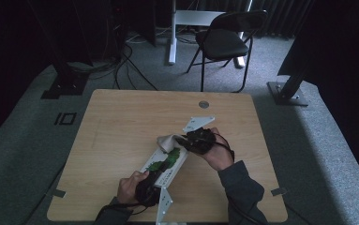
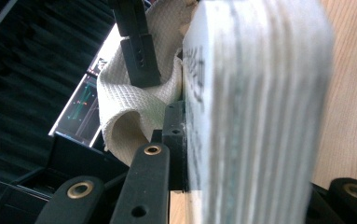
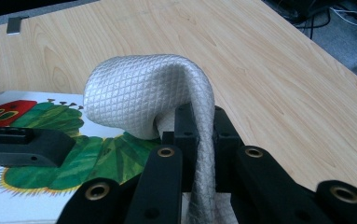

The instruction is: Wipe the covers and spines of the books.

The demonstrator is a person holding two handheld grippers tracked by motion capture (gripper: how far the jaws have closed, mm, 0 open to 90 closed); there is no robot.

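Down on the wooden desk (image 1: 121,126) lies a picture book (image 1: 165,161) with a green caterpillar on its white cover, set at a slant near the person's edge. The left gripper (image 1: 156,174) is clamped on the book's near end; in the left gripper view its black jaws press on either side of the thick stack of pages (image 2: 255,112). The right gripper (image 1: 186,139) sits at the book's far end, its jaws pinched tight on a pale quilted cloth (image 1: 169,140). In the right gripper view that cloth (image 3: 153,93) rises between the jaws, arches over in a rounded fold and hangs just above the caterpillar cover (image 3: 73,149), where one jaw of the left gripper (image 3: 24,147) rests on the cover's edge. Beyond the desk, on the grey carpet, stands a black folding chair (image 1: 226,40).
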